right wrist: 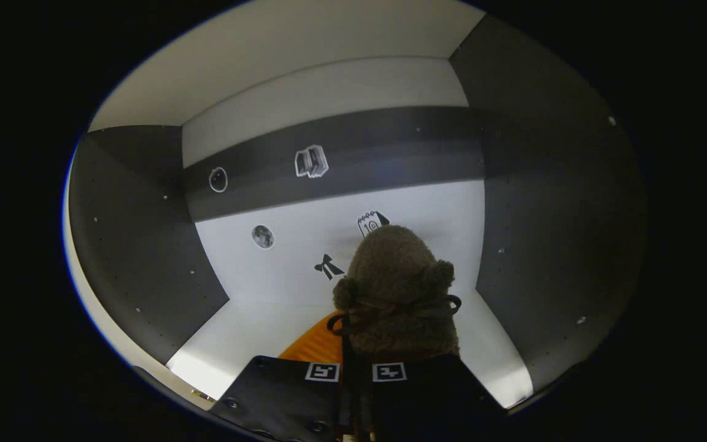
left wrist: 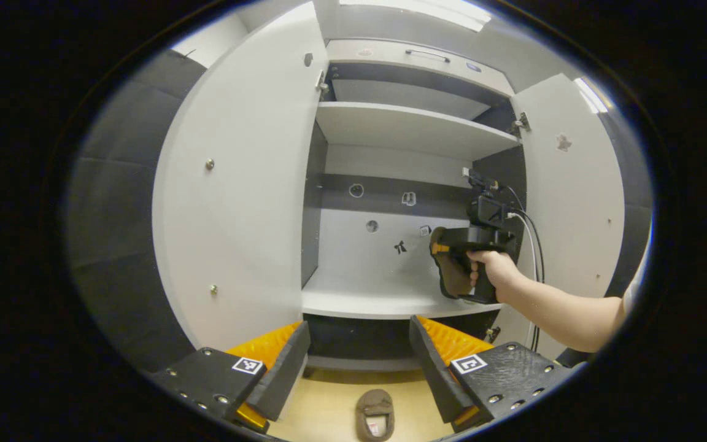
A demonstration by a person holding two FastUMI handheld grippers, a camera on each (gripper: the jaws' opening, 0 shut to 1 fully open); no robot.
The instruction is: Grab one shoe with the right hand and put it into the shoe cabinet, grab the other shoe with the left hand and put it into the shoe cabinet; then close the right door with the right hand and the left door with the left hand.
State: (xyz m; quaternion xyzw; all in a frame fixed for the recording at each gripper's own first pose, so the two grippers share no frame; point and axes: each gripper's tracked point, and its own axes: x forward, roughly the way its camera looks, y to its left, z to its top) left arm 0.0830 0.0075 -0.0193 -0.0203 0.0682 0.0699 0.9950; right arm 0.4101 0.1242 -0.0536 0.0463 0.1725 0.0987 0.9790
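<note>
A fuzzy brown shoe [right wrist: 396,288] with a dark bow is clamped toe-forward in my right gripper [right wrist: 355,363], just above the white shelf [right wrist: 249,334] inside the cabinet. From the left gripper view, a hand holds the right gripper [left wrist: 442,252] at the right side of the middle compartment, and the brown shoe [left wrist: 452,279] hangs from it over the shelf [left wrist: 366,301]. The other brown shoe [left wrist: 375,414] lies on the wooden floor below, between the fingers of my left gripper [left wrist: 359,362], which is open and holds nothing.
Both cabinet doors stand open: the left door [left wrist: 237,202] and the right door [left wrist: 568,202]. An upper shelf [left wrist: 409,126] and a top drawer handle [left wrist: 427,55] sit above. Small stickers dot the back wall [right wrist: 329,239]. Dark side walls [right wrist: 550,245] flank the compartment.
</note>
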